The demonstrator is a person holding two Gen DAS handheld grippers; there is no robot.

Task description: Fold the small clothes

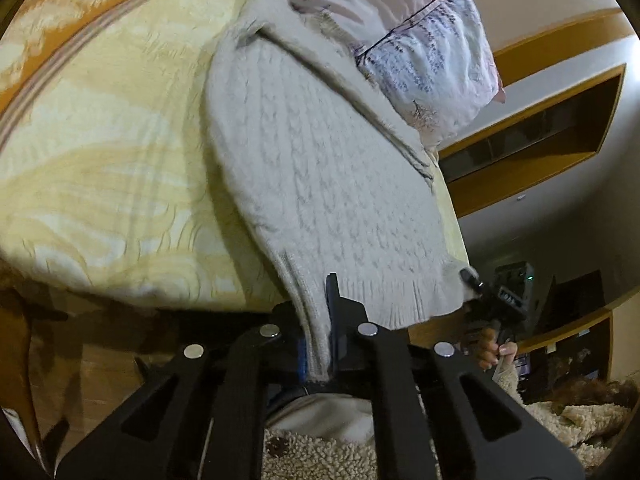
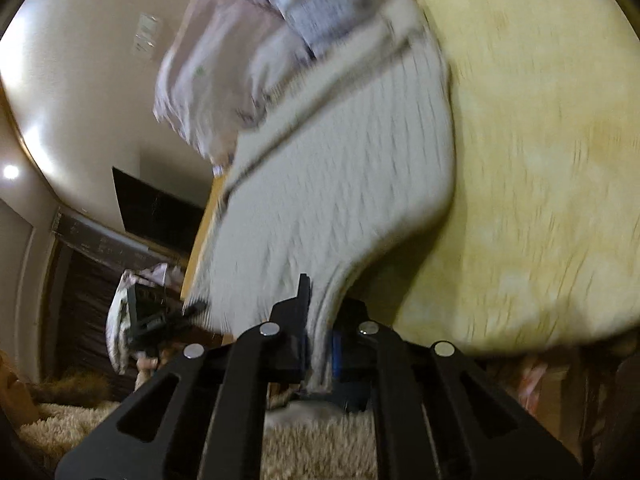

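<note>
A pale cable-knit sweater (image 1: pixel 320 184) is laid across the bed (image 1: pixel 112 168), along the edge nearest the pillows (image 1: pixel 436 52), with its ribbed hem hanging past the bed's near edge. Each hem corner is pinched: the left gripper (image 1: pixel 320 344) is clamped tight on one corner, and the right gripper (image 2: pixel 320 344) is clamped just as tight on the other. In the left wrist view, the right gripper (image 1: pixel 472 280) can be seen at the far hem corner, with fingers (image 1: pixel 490 350) of the person's hand below it.

From here, the knit could be pulled unevenly if one corner is lifted or carried faster than the other, so that the fold line would be skewed. Only a narrow strip of ribbing is judged to be held in each gripper, and a slip could follow from the weight of the heavy knit. The collar end could also be dragged against the pillows and bunched.

The right wrist view is smeared by motion, so the knit pattern and hem edge are hard to make out there. The sleeves cannot be located in either view. Whether one layer or two is caught in each gripper cannot be told. The far part of the bed is cut off.
</note>
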